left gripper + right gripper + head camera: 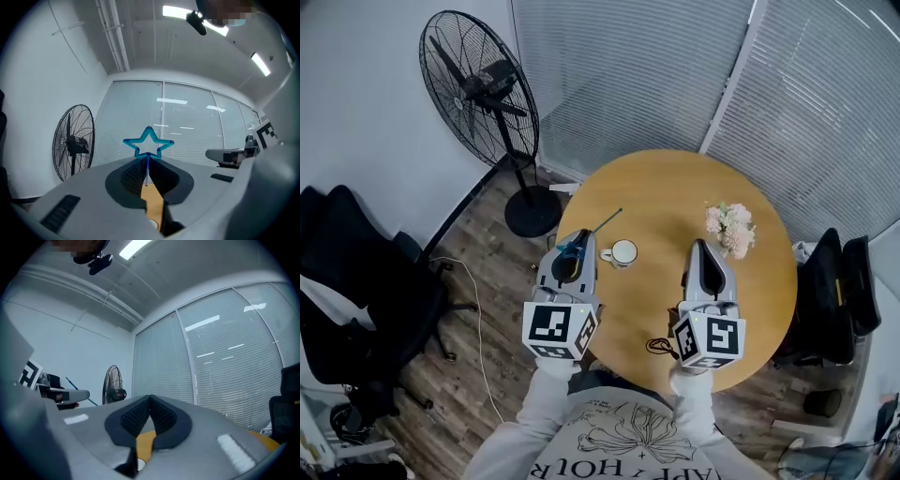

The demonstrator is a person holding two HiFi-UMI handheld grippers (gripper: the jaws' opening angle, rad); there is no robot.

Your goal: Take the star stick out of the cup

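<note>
My left gripper is shut on the star stick and tilted upward beside the white cup on the round wooden table. The blue star lies over the jaws, and the thin stick end points up and right, clear of the cup. In the left gripper view the blue star stands just past the closed left gripper, its stem pinched between the pads. My right gripper hovers over the table to the cup's right, shut on nothing; in its own view the right gripper has its pads together.
A bunch of pale pink flowers stands on the table beyond the right gripper. A small black loop lies near the table's front edge. A black standing fan is at the left, with dark chairs at left and right.
</note>
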